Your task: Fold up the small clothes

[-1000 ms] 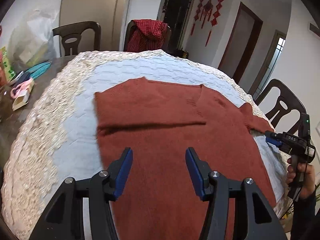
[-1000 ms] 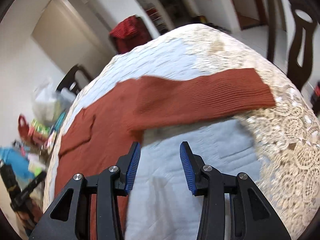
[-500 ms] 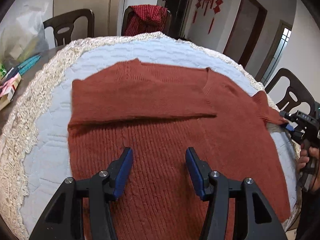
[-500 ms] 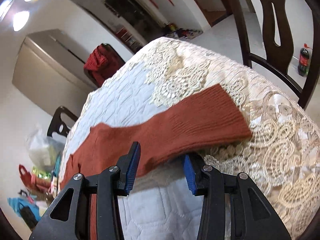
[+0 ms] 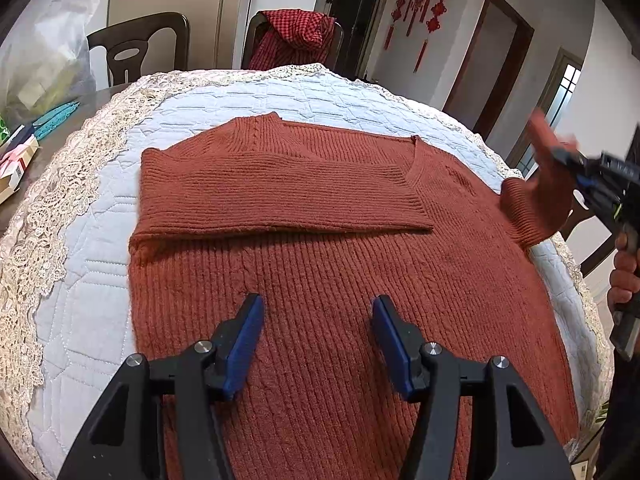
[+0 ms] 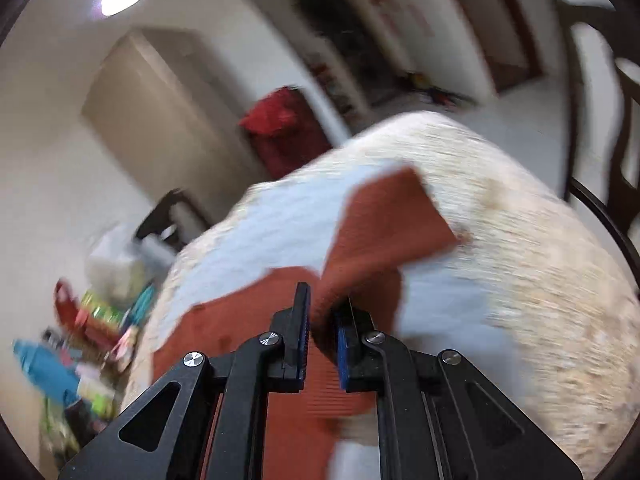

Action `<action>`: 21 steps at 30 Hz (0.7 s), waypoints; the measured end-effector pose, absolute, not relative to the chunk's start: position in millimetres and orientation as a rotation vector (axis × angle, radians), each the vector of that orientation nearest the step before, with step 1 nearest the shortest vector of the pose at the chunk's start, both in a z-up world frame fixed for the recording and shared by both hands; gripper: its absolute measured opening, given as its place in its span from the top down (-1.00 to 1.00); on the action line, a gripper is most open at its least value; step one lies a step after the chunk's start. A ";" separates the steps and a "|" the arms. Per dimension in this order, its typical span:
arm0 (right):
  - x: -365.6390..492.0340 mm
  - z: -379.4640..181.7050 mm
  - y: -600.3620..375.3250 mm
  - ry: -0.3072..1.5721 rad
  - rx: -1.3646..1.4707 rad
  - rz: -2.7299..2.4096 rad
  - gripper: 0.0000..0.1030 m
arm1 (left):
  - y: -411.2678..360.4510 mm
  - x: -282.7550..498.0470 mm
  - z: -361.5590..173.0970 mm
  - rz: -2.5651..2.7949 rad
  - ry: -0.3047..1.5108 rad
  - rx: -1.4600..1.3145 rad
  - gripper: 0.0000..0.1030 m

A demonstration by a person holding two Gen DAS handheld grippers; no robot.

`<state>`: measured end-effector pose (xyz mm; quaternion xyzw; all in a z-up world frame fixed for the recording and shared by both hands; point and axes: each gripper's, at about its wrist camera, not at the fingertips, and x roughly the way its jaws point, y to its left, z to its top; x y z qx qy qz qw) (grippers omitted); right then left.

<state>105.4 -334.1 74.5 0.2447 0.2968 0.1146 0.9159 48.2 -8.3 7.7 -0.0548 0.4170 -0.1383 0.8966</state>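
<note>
A rust-red knitted sweater (image 5: 320, 248) lies flat on the quilted table cover, its left sleeve (image 5: 280, 200) folded across the chest. My left gripper (image 5: 318, 336) is open and empty, hovering over the sweater's lower body. My right gripper (image 6: 322, 332) is shut on the sweater's right sleeve (image 6: 384, 232) and holds it lifted off the table. In the left wrist view the right gripper (image 5: 576, 168) shows at the right edge with the raised sleeve (image 5: 540, 192) in it.
The round table has a white quilted cover (image 5: 100, 264) with a lace edge (image 5: 44, 216). Boxes and bags (image 5: 24, 152) lie at the left. Dark wooden chairs (image 5: 136, 46) stand around it, one draped with a red checked cloth (image 5: 296, 36).
My right gripper has closed on the right sleeve and lifted it from the table edge. The left gripper has stayed open over the sweater and its view has shifted slightly.
</note>
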 end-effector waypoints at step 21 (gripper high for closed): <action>82.8 16.1 -279.0 0.876 0.370 0.460 0.71 | -49.5 99.9 31.2 -0.488 0.941 -0.159 -0.16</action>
